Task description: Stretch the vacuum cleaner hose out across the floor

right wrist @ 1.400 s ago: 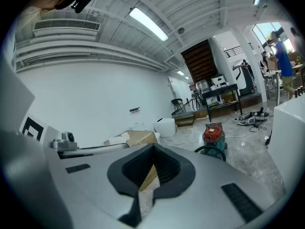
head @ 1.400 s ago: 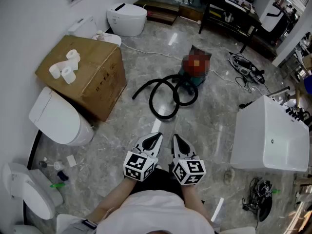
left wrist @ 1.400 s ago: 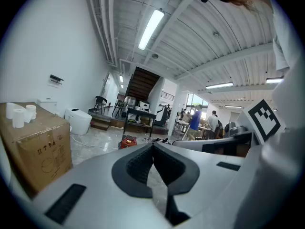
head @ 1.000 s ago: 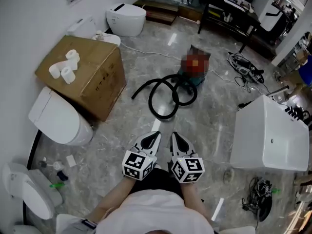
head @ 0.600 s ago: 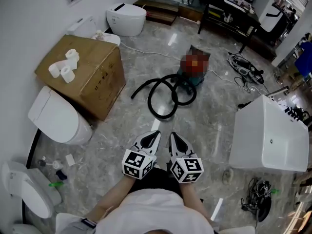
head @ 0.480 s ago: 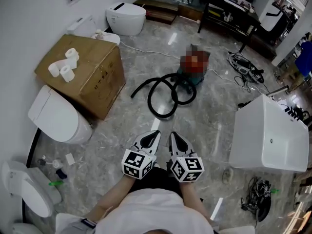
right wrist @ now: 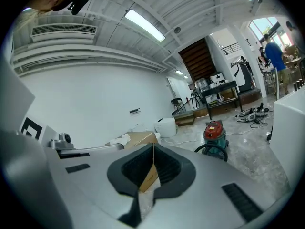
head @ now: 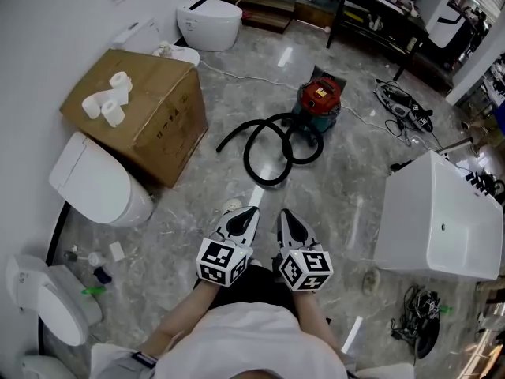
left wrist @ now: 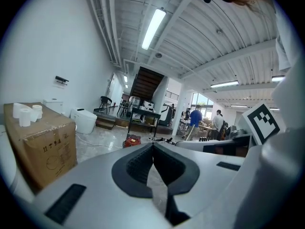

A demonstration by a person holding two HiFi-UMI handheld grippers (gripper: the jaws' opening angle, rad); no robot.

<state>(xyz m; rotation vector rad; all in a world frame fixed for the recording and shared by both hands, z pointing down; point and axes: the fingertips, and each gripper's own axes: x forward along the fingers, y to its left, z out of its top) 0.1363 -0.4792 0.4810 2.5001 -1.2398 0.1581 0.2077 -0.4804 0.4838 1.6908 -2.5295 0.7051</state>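
My left gripper and right gripper are both clenched on nothing, close to my body. Ahead, the black vacuum hose lies coiled beside the red vacuum cleaner. I'd step closer, open one gripper, and pinch the hose's free end.

Grey marble floor, glossy. White wall runs along the left. Against it – cardboard box with paper rolls on top, toilet just beside the box, second toilet at the far end. White tub on the right, well apart from the box. Black table at the back, dark staircase beyond it. White ribbed ceiling, tube light on – bright window at the far end.
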